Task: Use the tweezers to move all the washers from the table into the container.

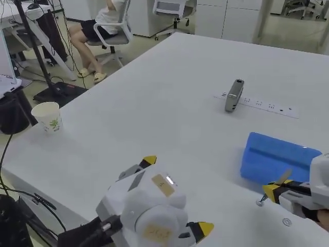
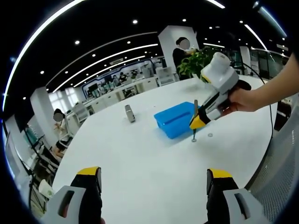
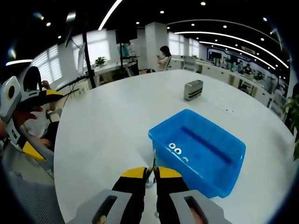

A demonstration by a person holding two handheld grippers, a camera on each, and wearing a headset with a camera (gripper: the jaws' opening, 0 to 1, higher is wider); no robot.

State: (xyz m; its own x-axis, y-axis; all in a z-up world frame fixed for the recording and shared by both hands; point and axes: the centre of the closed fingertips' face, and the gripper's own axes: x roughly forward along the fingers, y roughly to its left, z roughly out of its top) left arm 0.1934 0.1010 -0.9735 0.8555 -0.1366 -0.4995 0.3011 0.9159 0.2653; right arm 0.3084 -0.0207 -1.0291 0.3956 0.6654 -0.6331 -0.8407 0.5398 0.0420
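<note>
A blue container (image 1: 277, 157) stands at the right of the white table (image 1: 169, 118); in the right gripper view the container (image 3: 205, 154) has several washers (image 3: 175, 147) on its floor. My right gripper (image 1: 271, 191) is shut on thin tweezers (image 3: 153, 161) beside the container's near wall. The tweezers (image 2: 195, 120) point down, their tip (image 1: 259, 202) at the tabletop with a small grey piece at it. One loose washer (image 1: 286, 222) lies on the table close by, also visible as the washer (image 2: 210, 135). My left gripper (image 1: 176, 194) hovers open over the near table edge, holding nothing.
A silver device (image 1: 234, 94) lies by a flush socket strip (image 1: 259, 104) farther back. A paper cup (image 1: 48, 117) stands near the table's left edge. A person sits on an office chair (image 1: 115, 31) beyond the table. Cables and a stand (image 1: 38, 51) are at left.
</note>
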